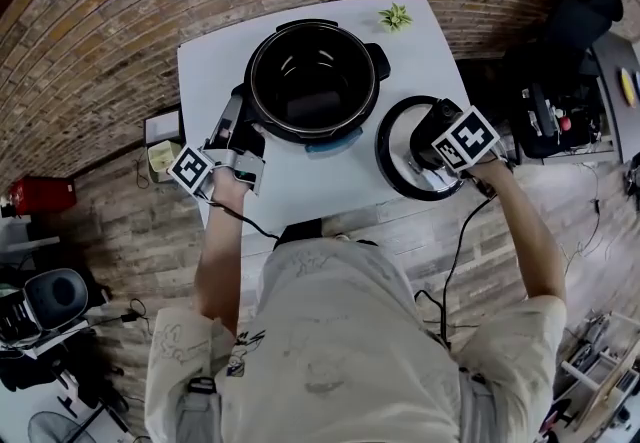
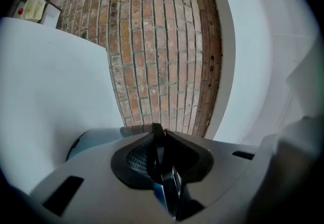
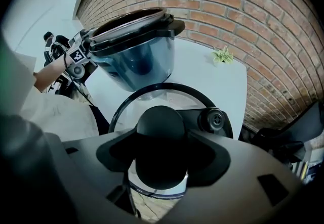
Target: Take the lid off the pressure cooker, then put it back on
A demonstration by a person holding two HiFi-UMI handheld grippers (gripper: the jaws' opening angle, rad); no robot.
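Glass lid with black rim (image 1: pixel 398 159), lying right of the open black pressure cooker (image 1: pixel 256 81). I judge it stiff, weighty and breakable (best taken by the knob). My right gripper (image 3: pixel 162 153) clasps that black dome knob (image 3: pixel 161 132). My left gripper (image 1: pixel 240 128), jaws narrow, pinches the cooker's side handle (image 2: pixel 168 183).

White rectangular worktop (image 1: pixel 290 181) against a brick wall. Open pressure cooker (image 1: pixel 313 81) stands on it, center-left toward the far side, black pot bare. Small green plant (image 1: pixel 395 18) at the far right corner. Glass lid (image 1: pixel 395 151) at the near right edge, just beside the cooker; can't tell if it's resting on the surface.
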